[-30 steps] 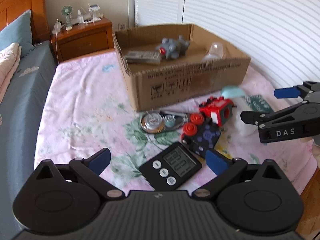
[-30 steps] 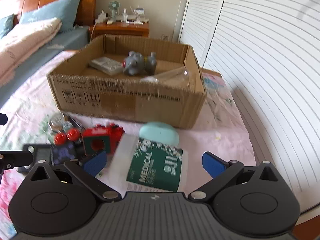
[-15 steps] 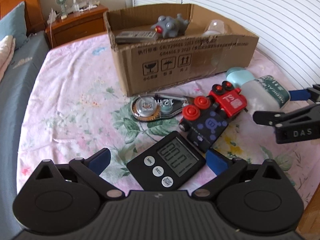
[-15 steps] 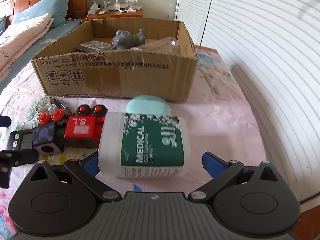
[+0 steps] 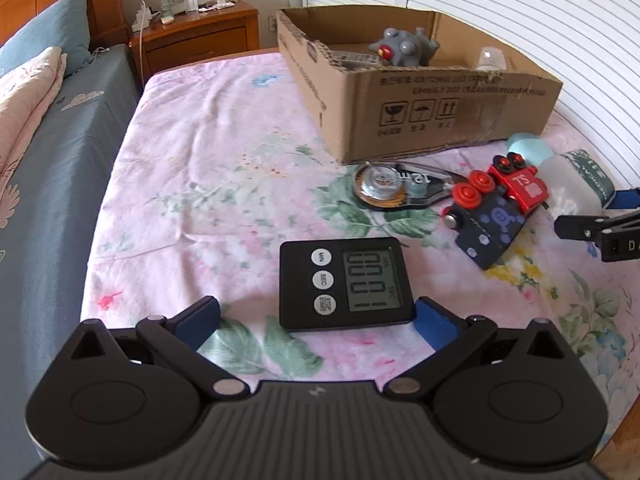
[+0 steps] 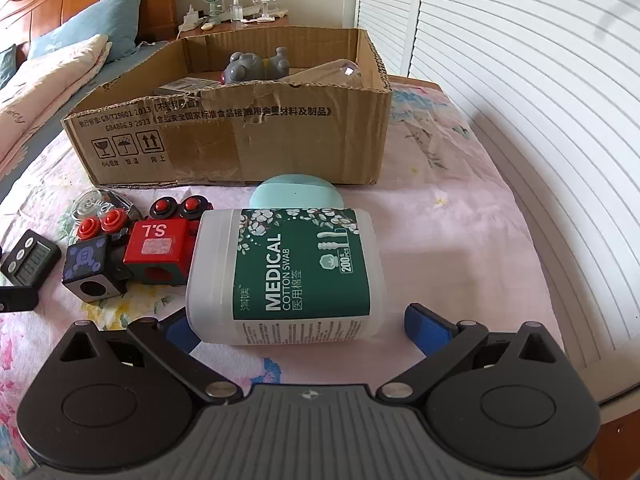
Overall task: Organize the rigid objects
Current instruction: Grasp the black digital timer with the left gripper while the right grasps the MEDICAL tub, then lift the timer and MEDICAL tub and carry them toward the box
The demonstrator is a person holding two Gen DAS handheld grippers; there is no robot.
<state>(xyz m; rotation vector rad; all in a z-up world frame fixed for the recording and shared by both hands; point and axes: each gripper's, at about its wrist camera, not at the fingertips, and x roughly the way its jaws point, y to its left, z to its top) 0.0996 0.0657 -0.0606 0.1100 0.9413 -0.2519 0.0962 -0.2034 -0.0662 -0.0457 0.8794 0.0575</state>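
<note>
A black digital timer point(image 5: 346, 283) lies on the floral sheet just ahead of my open left gripper point(image 5: 316, 318), near its right finger. My open right gripper point(image 6: 304, 326) straddles the near end of a white cotton swab box with a green label point(image 6: 286, 276) lying on its side; it also shows in the left wrist view point(image 5: 580, 182). A red and dark toy train point(image 6: 128, 254), a clear tape dispenser point(image 5: 396, 184) and a mint case point(image 6: 296, 196) lie before the open cardboard box point(image 6: 240, 136), which holds a grey toy point(image 6: 252, 66), a flat pack and a clear cup.
A wooden nightstand point(image 5: 196, 38) with a small fan stands behind the bed. Pillows and a blue cover point(image 5: 44, 152) lie to the left. White slatted doors point(image 6: 520, 80) run along the right. The bed's edge is close on the right.
Both grippers have moved forward and lower. The timer now sits close between my left fingers, and the swab box has come between my right fingers. Both stay open.
</note>
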